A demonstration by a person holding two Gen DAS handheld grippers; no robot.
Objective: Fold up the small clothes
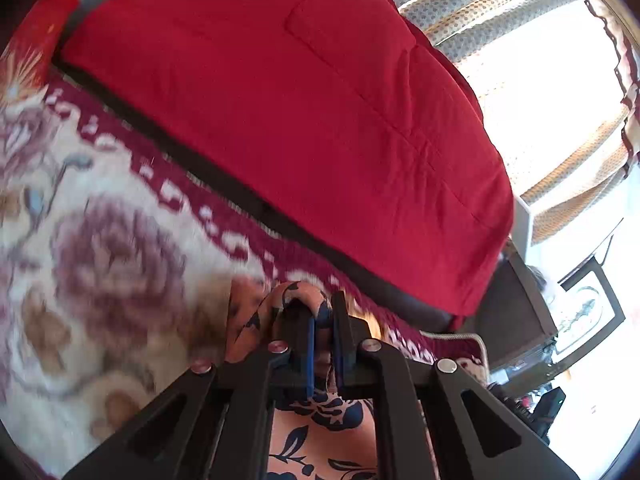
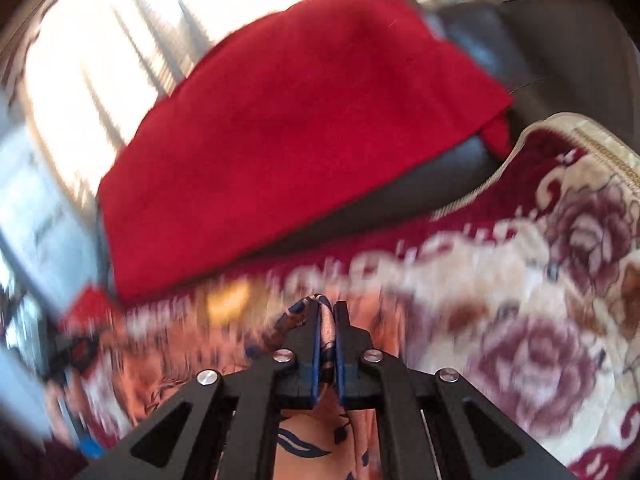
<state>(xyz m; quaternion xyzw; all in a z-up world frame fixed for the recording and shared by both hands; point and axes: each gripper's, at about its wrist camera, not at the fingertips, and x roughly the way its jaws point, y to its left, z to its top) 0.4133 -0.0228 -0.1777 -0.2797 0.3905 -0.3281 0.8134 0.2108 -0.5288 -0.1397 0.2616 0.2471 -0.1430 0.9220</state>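
A small peach garment with a dark blue floral print [image 1: 316,432] hangs from my left gripper [image 1: 324,316], which is shut on a bunched fold of it. My right gripper [image 2: 328,312] is shut on another edge of the same peach floral garment [image 2: 316,436], which drapes below and to the left of the fingers. Both grippers hold the cloth above a cream and maroon rose-patterned blanket [image 1: 100,248], which also shows in the right wrist view [image 2: 540,320]. The right wrist view is motion-blurred.
A large red cloth [image 1: 304,112] covers a dark cushion behind the blanket, and it also shows in the right wrist view [image 2: 288,128]. Dotted curtains [image 1: 500,20] and a bright window lie beyond. A dark monitor [image 1: 516,300] and framed picture stand at the right.
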